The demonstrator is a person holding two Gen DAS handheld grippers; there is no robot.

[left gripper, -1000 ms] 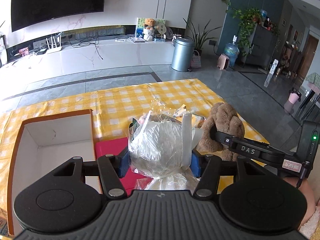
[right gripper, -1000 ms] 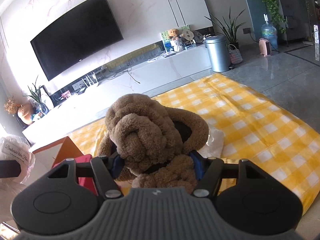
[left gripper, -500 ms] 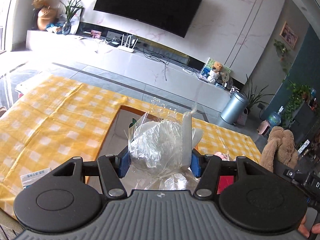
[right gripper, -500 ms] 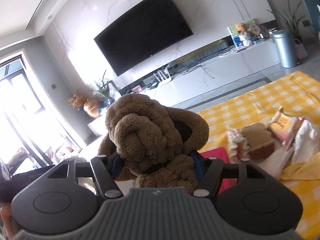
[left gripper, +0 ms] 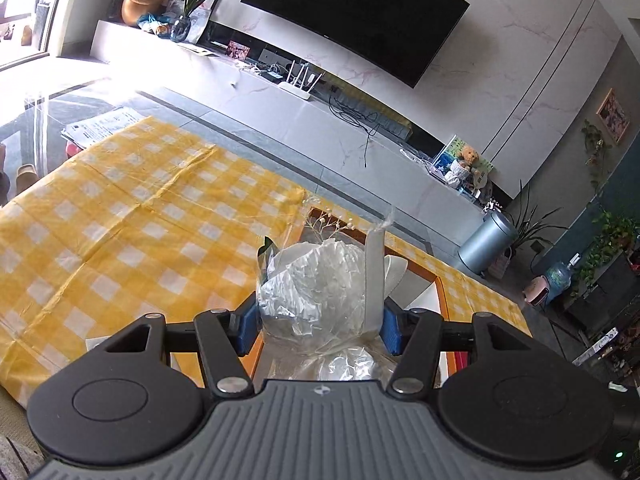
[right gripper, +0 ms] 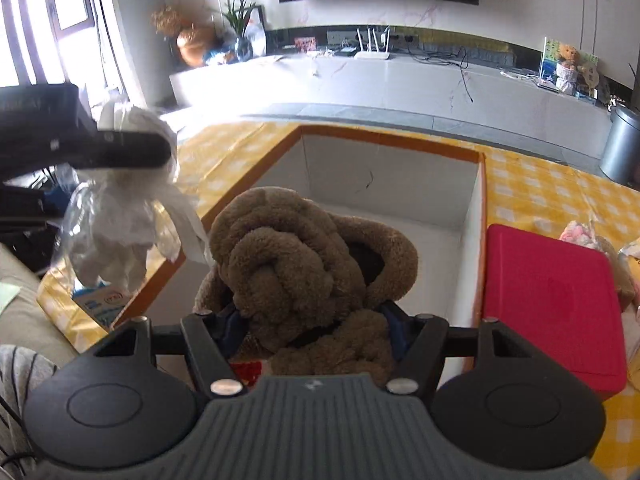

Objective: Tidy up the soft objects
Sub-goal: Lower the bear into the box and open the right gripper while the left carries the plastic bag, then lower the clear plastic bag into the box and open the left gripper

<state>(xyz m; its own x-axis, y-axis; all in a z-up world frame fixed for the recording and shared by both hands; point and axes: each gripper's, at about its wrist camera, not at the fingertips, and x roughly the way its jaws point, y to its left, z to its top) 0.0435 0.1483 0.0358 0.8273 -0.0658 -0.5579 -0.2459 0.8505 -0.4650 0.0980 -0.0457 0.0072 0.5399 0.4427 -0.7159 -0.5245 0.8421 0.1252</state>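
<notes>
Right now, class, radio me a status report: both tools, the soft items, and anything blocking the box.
Left tool shut on plastic-wrapped bundle. Right tool shut on brown plush toy, above open box. Box interior looks bare; nothing blocking.

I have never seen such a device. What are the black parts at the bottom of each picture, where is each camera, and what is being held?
There is no robot arm: a person holds one hand-held claw in each hand, and a camera on each looks forward along its fingers. The left claw is closed on a white bundle in clear plastic. The right claw is closed on a brown plush toy, above an open white box with an orange rim. The box stands on a yellow checked cloth, and a red lid lies beside it.
</notes>
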